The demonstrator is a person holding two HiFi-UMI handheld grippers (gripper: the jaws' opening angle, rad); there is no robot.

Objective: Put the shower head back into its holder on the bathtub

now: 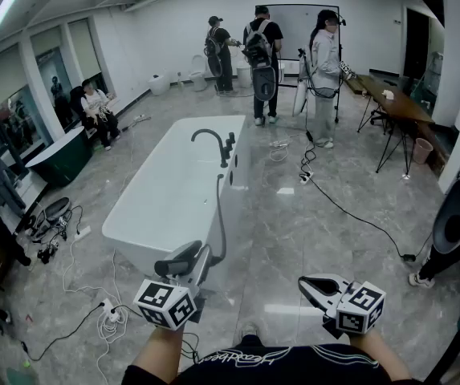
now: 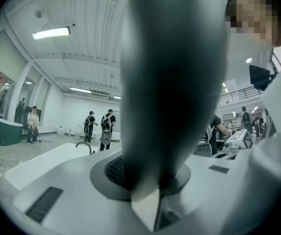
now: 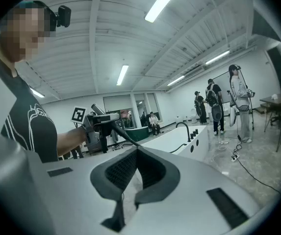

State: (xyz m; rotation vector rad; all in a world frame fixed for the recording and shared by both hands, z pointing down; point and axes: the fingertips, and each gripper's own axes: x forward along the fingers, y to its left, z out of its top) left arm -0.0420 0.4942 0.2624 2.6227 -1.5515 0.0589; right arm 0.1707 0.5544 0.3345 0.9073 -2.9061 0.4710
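A white bathtub (image 1: 161, 203) stands on the floor ahead, with a black faucet (image 1: 211, 139) and black fittings (image 1: 230, 147) at its far right corner. A dark hose (image 1: 221, 215) runs from there along the tub's right rim to the dark shower head (image 1: 177, 261). My left gripper (image 1: 200, 257) is shut on the shower head, near the tub's near right corner. In the left gripper view the shower head (image 2: 174, 82) fills the middle, clamped between the jaws. My right gripper (image 1: 304, 284) hangs shut and empty to the right, over the floor. The right gripper view shows its closed jaws and the held shower head (image 3: 103, 117).
Three people (image 1: 263, 50) stand at the far wall and one sits at the left (image 1: 97, 111). Cables (image 1: 350, 211) and a power strip (image 1: 111, 315) lie on the marble floor. A dark green tub (image 1: 57, 155) is at the left, a long table (image 1: 394, 103) at the right.
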